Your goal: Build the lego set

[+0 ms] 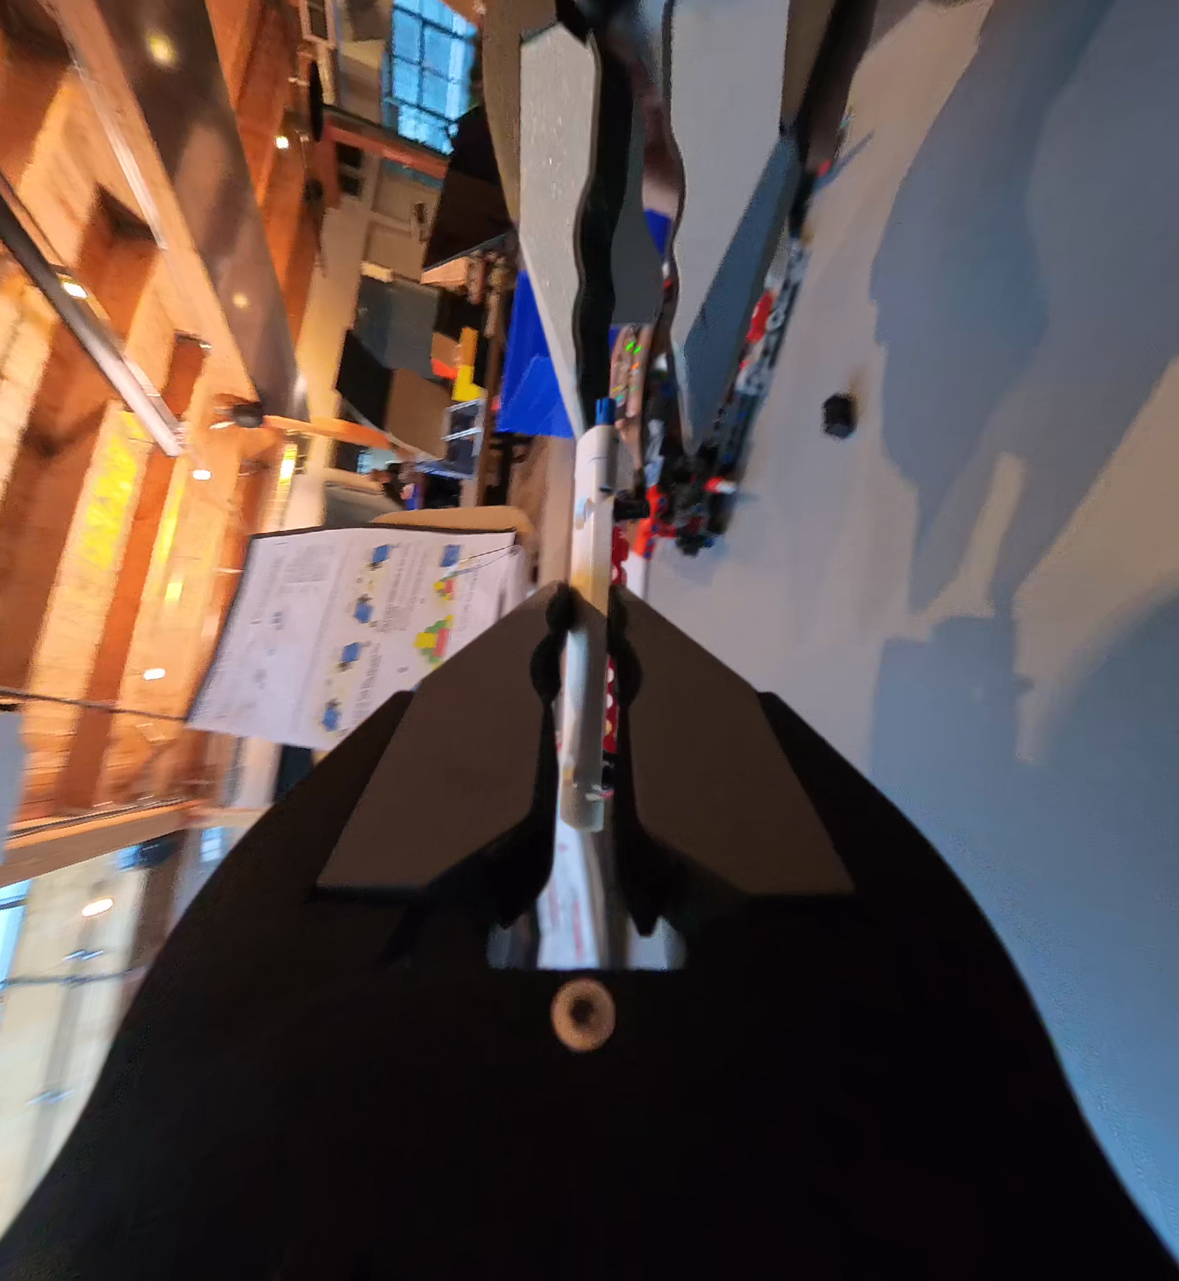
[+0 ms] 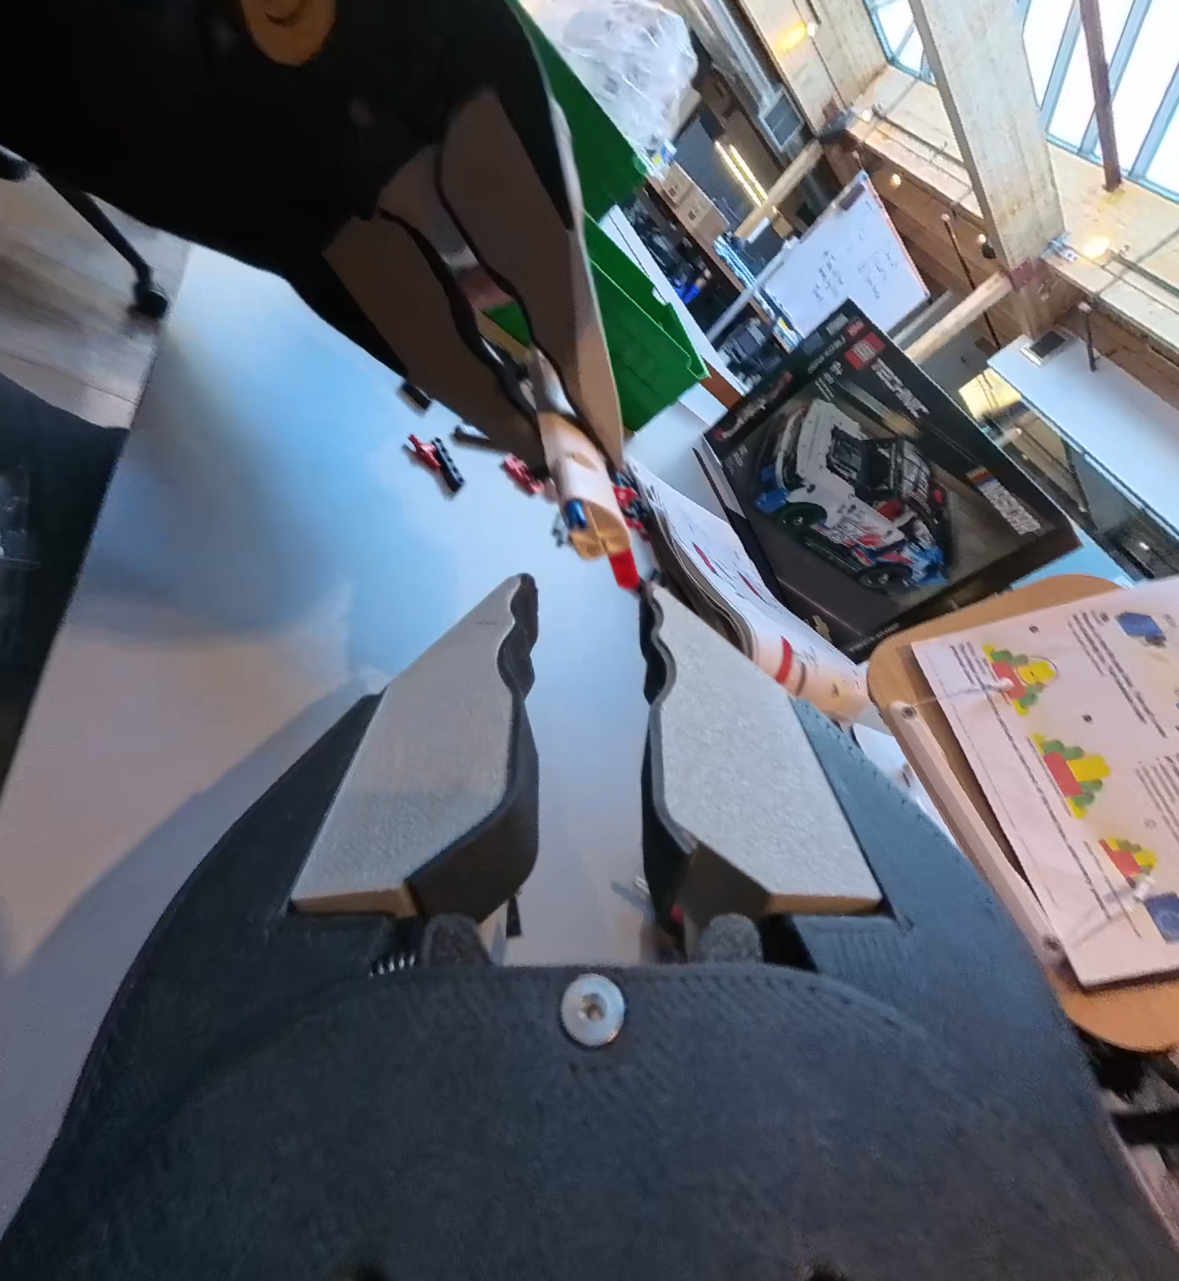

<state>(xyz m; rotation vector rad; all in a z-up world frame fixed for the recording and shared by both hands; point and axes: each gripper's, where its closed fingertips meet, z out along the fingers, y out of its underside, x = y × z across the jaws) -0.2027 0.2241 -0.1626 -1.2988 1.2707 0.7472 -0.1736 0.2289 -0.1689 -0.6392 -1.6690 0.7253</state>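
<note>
Above the white table (image 2: 240, 554), the left gripper (image 1: 583, 610) clenched a white Lego panel (image 1: 590, 547); the right gripper (image 2: 590, 624), released, likely needed a loose piece next.

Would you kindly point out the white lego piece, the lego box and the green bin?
white lego piece (image 1: 585, 707): left wrist view, on its long white body between the gripper fingers.
lego box (image 2: 870, 485): right wrist view, on its printed front face.
green bin (image 2: 642, 346): right wrist view, on its side wall.

left tool (image 1: 585, 610) clamped tight on a long white lego piece (image 1: 590, 665), loose red and black bits (image 1: 694, 506) on the counter (image 1: 1058, 485), instruction sheet (image 1: 357, 624) off to the side
</note>
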